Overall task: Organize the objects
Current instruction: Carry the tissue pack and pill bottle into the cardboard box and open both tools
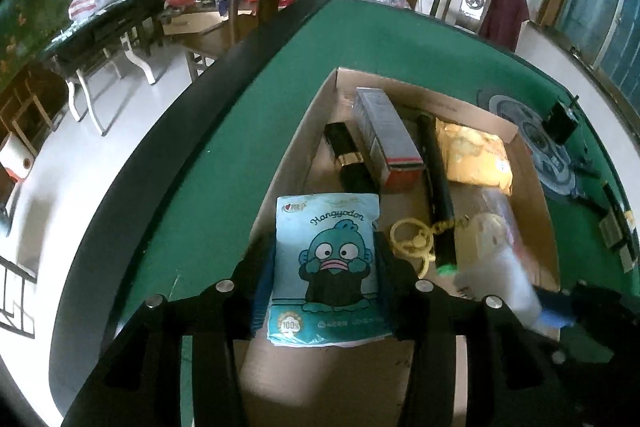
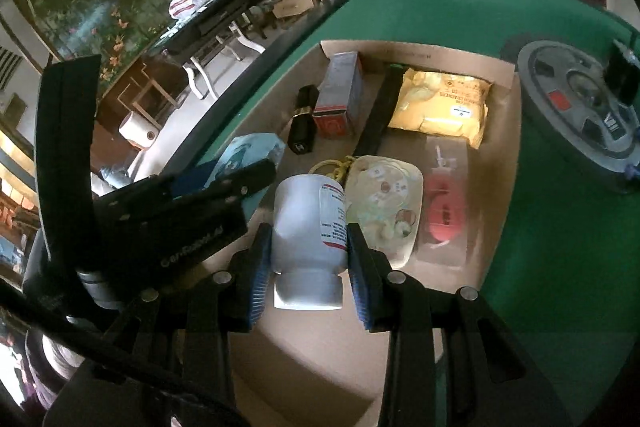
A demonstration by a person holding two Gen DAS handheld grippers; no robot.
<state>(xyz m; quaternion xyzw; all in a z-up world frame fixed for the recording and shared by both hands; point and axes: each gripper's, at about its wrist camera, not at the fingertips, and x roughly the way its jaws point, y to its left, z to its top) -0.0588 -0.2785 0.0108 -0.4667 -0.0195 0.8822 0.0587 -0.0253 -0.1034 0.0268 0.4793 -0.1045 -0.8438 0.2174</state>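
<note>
Right, both grippers are loaded and hanging over the near end of the cardboard box (image 1: 536, 187). The left gripper (image 1: 326, 279) is clenched on the blue tissue pack (image 1: 326, 263), pads on its two long edges, so the pack's long axis runs straight fwd along the fingers, printed face up. The right gripper (image 2: 308, 263) is clamped on the white bottle (image 2: 308, 223) w/ cap end toward the camera and base pointing away into the box, long axis also fwd. From the right wrist view the left gripper sits just beside and to the left, pack tip poking past it, so the two loads are close neighbours at the box's near-left.

Below and ahead of the bottle: a pale patterned packet (image 2: 386, 211), a yellow ring cord (image 1: 412, 241), then a clear bag w/ something red (image 2: 444, 211) to the right. Mid box: a black-and-gold tube (image 1: 346, 155), a grey carton w/ red end (image 1: 388, 135) and a long black stick (image 1: 436, 183), all lying lengthwise. Far right corner: a yellow pouch (image 2: 442, 105). Beyond the box, green table (image 1: 400, 35) and a round grey disc (image 2: 580, 107).

My read: the bare floor is at the near-left, directly under the pack, so the left looks nearer a free slot; the bottle has the packet right in front of its base, so it wants setting down short of it or nudged aside, else they'll crowd.
</note>
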